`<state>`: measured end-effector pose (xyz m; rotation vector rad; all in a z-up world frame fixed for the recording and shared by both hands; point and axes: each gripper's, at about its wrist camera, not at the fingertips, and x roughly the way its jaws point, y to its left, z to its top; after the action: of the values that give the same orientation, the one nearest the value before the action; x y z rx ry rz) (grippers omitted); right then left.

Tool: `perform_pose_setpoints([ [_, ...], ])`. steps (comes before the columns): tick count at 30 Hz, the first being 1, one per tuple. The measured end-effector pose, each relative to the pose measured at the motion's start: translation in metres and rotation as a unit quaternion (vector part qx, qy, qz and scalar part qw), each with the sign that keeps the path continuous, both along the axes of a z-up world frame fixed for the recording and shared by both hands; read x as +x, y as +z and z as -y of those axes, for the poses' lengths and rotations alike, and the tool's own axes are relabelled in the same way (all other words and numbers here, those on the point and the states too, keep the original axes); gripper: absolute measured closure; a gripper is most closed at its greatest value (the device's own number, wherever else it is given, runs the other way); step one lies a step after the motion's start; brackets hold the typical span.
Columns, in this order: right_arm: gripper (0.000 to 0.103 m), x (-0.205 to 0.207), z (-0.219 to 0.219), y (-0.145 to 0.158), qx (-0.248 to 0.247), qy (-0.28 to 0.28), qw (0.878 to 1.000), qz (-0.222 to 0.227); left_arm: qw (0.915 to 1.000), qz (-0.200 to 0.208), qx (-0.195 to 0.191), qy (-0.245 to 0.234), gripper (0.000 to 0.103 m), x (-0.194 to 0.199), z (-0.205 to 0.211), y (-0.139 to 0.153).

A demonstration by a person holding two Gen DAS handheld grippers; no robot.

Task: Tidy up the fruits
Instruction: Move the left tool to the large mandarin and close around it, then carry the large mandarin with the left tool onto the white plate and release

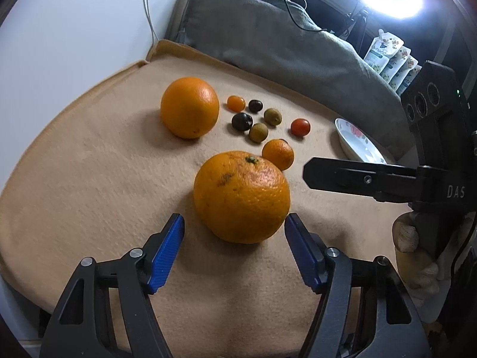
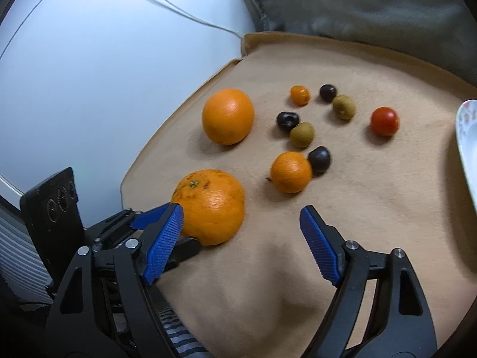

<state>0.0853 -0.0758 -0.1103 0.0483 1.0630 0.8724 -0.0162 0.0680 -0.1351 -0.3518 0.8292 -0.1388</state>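
Note:
A big orange with a stem scar (image 1: 241,197) (image 2: 210,205) lies on the tan cloth just ahead of my open left gripper (image 1: 234,223), whose blue pads flank its near side without touching. A second big orange (image 1: 190,107) (image 2: 228,116) lies farther back. A small mandarin (image 1: 278,154) (image 2: 291,172) sits behind the near orange. Small fruits lie beyond: a little orange one (image 1: 236,103), dark ones (image 1: 242,121), green ones (image 1: 258,132), a red tomato (image 1: 300,127) (image 2: 384,121). My right gripper (image 2: 241,220) is open and empty; its fingers (image 1: 342,176) reach in from the right.
A white flowered plate (image 1: 357,144) (image 2: 468,149) sits at the cloth's right edge. A grey cushion (image 1: 283,38) lies behind the cloth (image 1: 89,179). White table and a cable are at the left. A bright lamp and snack pouches (image 1: 390,59) stand at the back right.

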Motion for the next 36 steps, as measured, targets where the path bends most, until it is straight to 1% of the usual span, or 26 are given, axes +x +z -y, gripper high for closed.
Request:
perform_pose_setpoints([
  [15, 0.025, 0.005, -0.031, -0.017, 0.000, 0.037, 0.999, -0.027, 0.9996, -0.009, -0.019, -0.017, 0.036, 0.009, 0.001, -0.007],
  [23, 0.029, 0.007, -0.042, -0.024, 0.004, 0.048, 0.998, -0.039, 0.9994, -0.011, -0.022, -0.024, 0.036, 0.013, 0.002, -0.008],
  [25, 0.031, 0.006, -0.043, -0.024, 0.005, 0.048, 0.998, -0.038, 0.9994, -0.011, -0.023, -0.024, 0.036, 0.013, 0.000, -0.008],
  [30, 0.032, 0.005, -0.046, -0.021, 0.000, 0.049, 0.998, -0.026, 0.9995, -0.011, -0.017, -0.025, 0.036, 0.013, 0.002, -0.007],
  [36, 0.033, -0.003, -0.040, -0.018, -0.003, 0.051, 0.999, -0.013, 0.9996, -0.008, -0.009, -0.026, 0.036, 0.014, 0.006, -0.005],
])
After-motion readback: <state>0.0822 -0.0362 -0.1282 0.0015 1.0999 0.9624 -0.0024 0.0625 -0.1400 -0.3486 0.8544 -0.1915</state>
